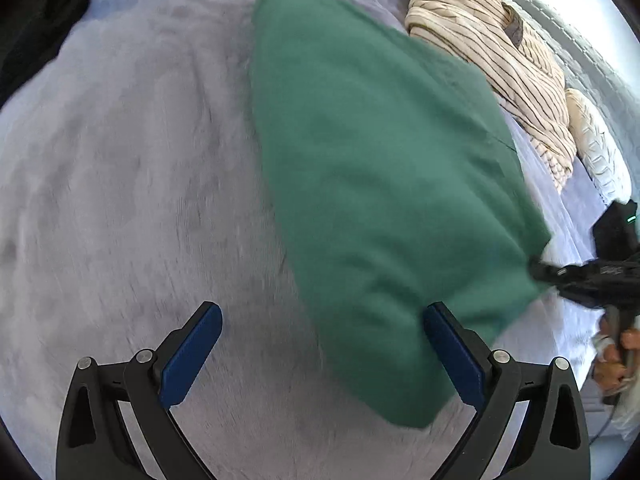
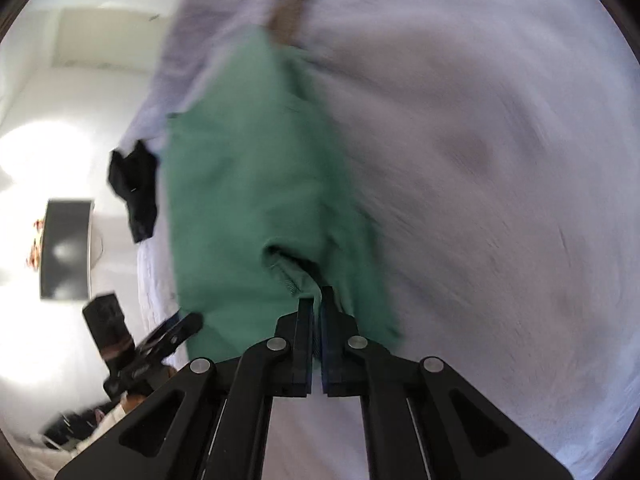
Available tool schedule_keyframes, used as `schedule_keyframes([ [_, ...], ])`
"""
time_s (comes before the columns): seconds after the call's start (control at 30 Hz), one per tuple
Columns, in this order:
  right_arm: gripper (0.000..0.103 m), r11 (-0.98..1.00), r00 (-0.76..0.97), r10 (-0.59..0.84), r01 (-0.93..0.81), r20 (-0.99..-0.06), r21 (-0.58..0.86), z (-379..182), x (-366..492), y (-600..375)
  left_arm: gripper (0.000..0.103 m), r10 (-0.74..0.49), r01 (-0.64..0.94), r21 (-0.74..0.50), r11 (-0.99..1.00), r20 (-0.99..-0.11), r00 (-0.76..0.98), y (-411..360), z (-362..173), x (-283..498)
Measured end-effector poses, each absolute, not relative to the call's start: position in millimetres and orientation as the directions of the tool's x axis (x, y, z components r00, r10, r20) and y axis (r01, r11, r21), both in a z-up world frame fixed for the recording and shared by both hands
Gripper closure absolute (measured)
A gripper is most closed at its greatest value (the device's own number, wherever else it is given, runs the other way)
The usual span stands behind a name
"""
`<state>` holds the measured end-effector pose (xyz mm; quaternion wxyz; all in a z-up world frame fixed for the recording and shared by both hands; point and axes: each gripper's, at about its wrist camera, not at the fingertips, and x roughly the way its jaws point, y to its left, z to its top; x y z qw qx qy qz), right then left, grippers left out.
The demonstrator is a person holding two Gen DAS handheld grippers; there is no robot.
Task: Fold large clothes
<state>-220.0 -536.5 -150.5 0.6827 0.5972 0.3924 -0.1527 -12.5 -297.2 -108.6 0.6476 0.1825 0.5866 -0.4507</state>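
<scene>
A large green garment (image 1: 380, 184) lies folded in a long strip on the pale lilac bed cover (image 1: 132, 184). My left gripper (image 1: 322, 316) is open and empty, its right pad (image 1: 452, 356) at the garment's near corner. My right gripper (image 2: 316, 300) is shut on the green garment (image 2: 260, 200), pinching a bunched edge. The right gripper also shows in the left wrist view (image 1: 560, 272) at the garment's right corner. The left gripper shows in the right wrist view (image 2: 168, 336) beside the garment's left edge.
A cream striped garment (image 1: 492, 60) lies crumpled at the far right of the bed, next to a pale patterned pillow (image 1: 600, 156). A dark cloth (image 1: 44, 24) lies at the far left. Beyond the bed edge are a white wall and a dark screen (image 2: 66, 248).
</scene>
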Motion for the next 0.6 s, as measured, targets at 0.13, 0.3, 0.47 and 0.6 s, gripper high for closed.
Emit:
schedule_keyframes([
  [0.13, 0.102, 0.23, 0.643, 0.264, 0.682, -0.719, 0.694, -178.2, -222.5, -525.5, 0.001, -0.377, 0.79, -0.293, 0.538, -0.922, -0.085, -291.3, -113.5, -14.9],
  [0.3, 0.102, 0.266, 0.621, 0.253, 0.692, -0.741, 0.671, -161.3, -225.1, -517.7, 0.001, -0.359, 0.806, -0.253, 0.535, -0.932, -0.055, -292.0, -109.7, -19.7],
  [0.47, 0.098, 0.316, 0.617, 0.196, 0.696, -0.762, 0.645, -117.9, -226.1, -516.0, 0.001, -0.343, 0.806, -0.224, 0.548, -0.939, -0.028, -289.8, -106.7, -19.4],
  [0.6, 0.097, 0.358, 0.676, 0.105, 0.658, -0.729, 0.662, -77.4, -229.0, -518.0, 0.001, -0.336, 0.797, -0.224, 0.561, -0.942, -0.028, -289.5, -106.5, -18.9],
])
